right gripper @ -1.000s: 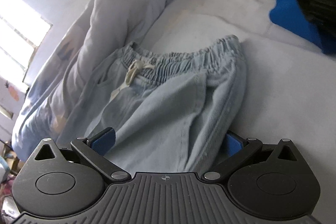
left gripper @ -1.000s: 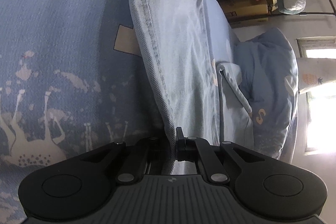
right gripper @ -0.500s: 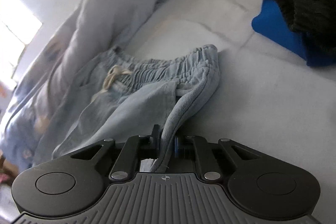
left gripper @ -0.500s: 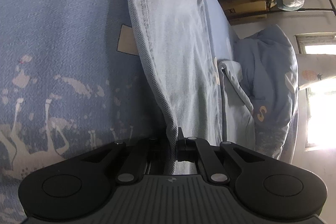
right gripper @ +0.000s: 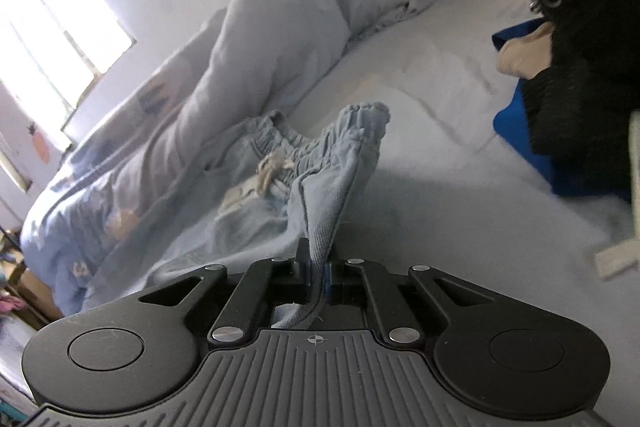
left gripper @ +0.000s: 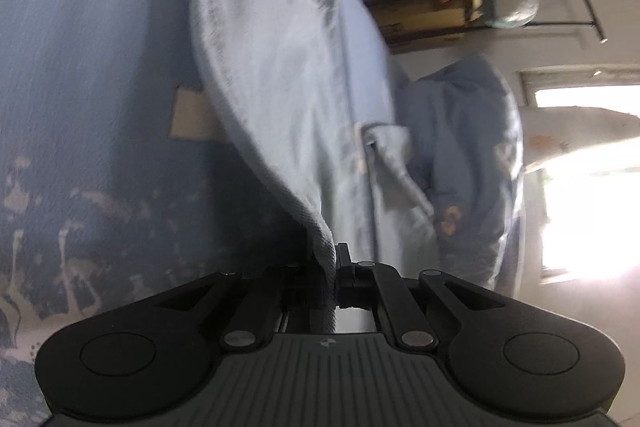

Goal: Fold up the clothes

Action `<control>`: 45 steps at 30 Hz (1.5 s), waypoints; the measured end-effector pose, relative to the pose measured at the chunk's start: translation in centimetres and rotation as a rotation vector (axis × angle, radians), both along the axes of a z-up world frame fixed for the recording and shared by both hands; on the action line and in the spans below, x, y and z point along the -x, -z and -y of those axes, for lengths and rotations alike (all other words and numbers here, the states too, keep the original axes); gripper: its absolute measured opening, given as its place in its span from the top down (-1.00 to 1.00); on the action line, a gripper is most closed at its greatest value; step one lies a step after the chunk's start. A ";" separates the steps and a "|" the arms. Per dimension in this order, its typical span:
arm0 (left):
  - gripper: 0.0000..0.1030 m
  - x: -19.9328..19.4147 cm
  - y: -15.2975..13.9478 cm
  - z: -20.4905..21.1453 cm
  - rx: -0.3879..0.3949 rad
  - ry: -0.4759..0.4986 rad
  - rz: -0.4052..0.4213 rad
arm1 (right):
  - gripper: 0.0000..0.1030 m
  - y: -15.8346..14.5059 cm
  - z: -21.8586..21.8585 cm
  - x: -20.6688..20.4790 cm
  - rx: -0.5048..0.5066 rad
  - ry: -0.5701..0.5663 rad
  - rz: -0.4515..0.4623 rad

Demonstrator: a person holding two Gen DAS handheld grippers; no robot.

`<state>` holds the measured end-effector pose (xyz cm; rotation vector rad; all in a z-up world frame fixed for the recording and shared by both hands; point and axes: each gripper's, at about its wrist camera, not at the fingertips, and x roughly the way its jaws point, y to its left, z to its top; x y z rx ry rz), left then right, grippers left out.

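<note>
A: Where are the pale denim trousers [right gripper: 276,183]?

B: On the bed [right gripper: 460,187], centre of the right view, elastic waist bunched and lifted at one corner.

A: And the tongs?

B: The right tongs [right gripper: 318,273] are clamped on the waistband edge, bottom centre. The left tongs [left gripper: 334,267] pinch a trouser edge [left gripper: 280,67] that runs toward the top of frame.

A: Around them?

B: A rumpled duvet [right gripper: 256,39] at upper left; dark clothes [right gripper: 580,47] at right.

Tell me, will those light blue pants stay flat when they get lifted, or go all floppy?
Probably floppy: the pants sag and bunch from the right gripper. They likely drape too, hanging in a curve from the left gripper.
</note>
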<state>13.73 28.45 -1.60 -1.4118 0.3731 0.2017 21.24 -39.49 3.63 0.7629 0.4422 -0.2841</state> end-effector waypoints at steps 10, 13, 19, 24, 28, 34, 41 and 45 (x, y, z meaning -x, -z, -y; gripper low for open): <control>0.85 2.2 -1.5 -0.9 0.066 -0.012 0.175 | 0.87 -2.8 -1.1 6.1 0.011 0.032 0.046; 0.85 3.0 -2.1 -1.4 0.069 -0.008 0.216 | 0.87 -3.4 -1.4 8.1 0.005 0.030 0.052; 0.85 4.7 -3.4 -1.8 0.063 0.018 0.260 | 0.87 -3.6 -2.2 12.4 0.011 0.024 0.015; 0.85 6.7 -3.6 -2.3 0.067 0.004 0.240 | 0.88 -3.3 -3.5 16.9 -0.002 0.012 -0.022; 0.85 8.5 -3.4 -2.7 0.068 -0.005 0.227 | 0.88 -3.1 -4.3 20.3 -0.006 0.003 -0.052; 0.85 11.5 -3.3 -2.7 0.073 -0.019 0.223 | 0.88 -4.3 -4.4 23.9 -0.001 -0.001 -0.062; 0.85 13.8 -4.0 -1.8 0.026 -0.004 0.210 | 0.88 -4.9 -3.9 28.1 0.010 0.005 -0.103; 0.85 14.3 -3.2 -1.9 0.022 -0.006 0.141 | 0.87 -3.6 -4.1 29.9 0.000 0.000 -0.159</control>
